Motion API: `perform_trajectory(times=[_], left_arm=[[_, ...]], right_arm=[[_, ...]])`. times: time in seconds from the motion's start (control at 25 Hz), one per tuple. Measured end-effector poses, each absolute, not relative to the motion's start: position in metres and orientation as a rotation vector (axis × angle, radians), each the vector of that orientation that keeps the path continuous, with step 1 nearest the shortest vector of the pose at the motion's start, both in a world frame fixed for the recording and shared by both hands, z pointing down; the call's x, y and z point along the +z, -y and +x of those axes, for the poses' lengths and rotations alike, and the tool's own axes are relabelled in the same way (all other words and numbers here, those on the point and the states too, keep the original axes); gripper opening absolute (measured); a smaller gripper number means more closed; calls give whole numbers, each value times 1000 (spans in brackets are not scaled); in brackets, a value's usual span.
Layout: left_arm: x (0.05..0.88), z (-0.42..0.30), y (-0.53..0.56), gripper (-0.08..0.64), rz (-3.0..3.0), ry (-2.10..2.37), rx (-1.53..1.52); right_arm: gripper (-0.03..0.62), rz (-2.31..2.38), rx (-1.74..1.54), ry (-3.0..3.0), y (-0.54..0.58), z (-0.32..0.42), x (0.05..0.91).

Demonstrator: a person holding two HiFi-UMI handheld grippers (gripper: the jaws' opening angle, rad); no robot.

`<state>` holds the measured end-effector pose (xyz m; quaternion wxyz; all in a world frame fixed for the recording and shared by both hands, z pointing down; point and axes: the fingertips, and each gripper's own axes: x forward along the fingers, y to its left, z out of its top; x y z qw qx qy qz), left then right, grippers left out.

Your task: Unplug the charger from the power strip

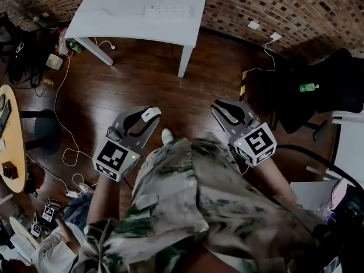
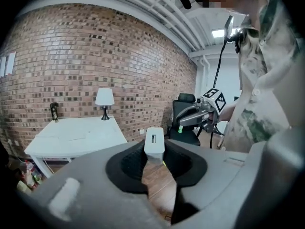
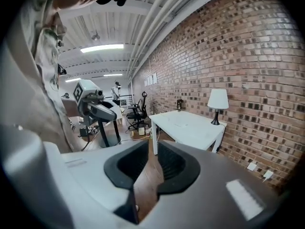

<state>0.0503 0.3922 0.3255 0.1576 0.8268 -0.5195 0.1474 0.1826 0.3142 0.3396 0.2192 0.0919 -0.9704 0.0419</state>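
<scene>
A small white charger (image 1: 151,114) sits between the jaws of my left gripper (image 1: 147,118), which is shut on it; in the left gripper view the charger (image 2: 154,144) stands upright at the fingertips. The white power strip (image 1: 166,10) lies on the white table (image 1: 114,16) far ahead, well apart from both grippers. My right gripper (image 1: 223,109) hovers over the wooden floor with a narrow gap between its pads and nothing in it. In the right gripper view its jaws (image 3: 151,149) frame only the floor. Both grippers are held close in front of the person's body.
A black office chair (image 1: 324,95) with a green bottle (image 1: 307,87) stands at the right. A round wooden table (image 1: 14,152) is at the left, with cables (image 1: 62,124) on the floor. A lamp (image 2: 105,100) stands on the white table by the brick wall (image 1: 284,4).
</scene>
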Motion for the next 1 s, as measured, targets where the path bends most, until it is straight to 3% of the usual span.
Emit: perform_trajectory(times=[0.6,1.0], left_arm=[[302,198,-371,106,2389,1501,424],[303,254,-381,106,2350,1525,447]], right_arm=[[75,190,45,2726,-318,330,309],[69,98,58,2741,-326,360,303]])
